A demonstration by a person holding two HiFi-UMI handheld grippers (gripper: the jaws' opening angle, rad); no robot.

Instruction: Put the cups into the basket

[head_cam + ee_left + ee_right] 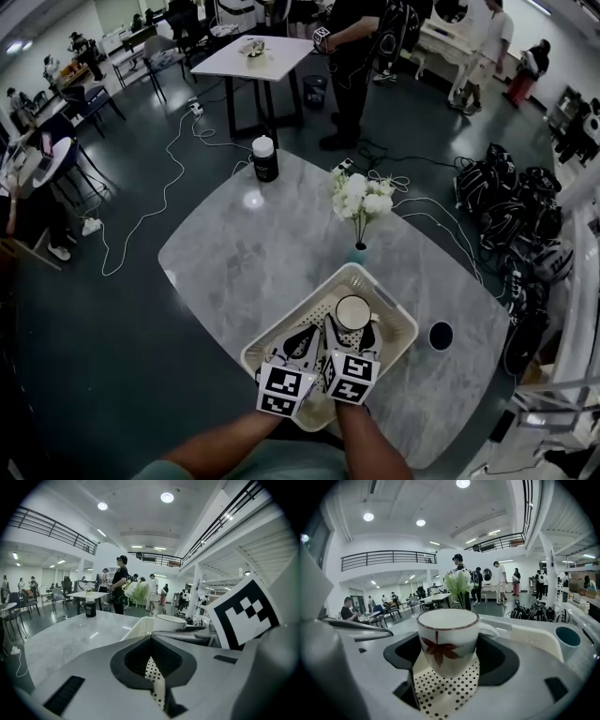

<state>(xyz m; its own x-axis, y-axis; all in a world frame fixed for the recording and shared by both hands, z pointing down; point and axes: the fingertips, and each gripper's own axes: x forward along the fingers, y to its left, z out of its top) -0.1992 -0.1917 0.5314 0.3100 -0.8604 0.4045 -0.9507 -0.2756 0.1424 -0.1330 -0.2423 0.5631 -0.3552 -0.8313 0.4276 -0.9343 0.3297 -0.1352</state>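
1. White cup (447,641) with a red leaf sits between the jaws of the right gripper (353,333), which press on its sides, within the rim of the cream basket (386,295).
2. Left gripper (153,674) is just beside, jaws together, nothing between them.
3. Dark cup (441,335) stands on the grey table (234,262), near the basket.

I can read no word, number or brand anywhere: the marker cubes (284,389) carry only black-and-white square patterns, the label on the dark bottle (264,159) is too small, and the cup (447,641) bears just a red leaf.
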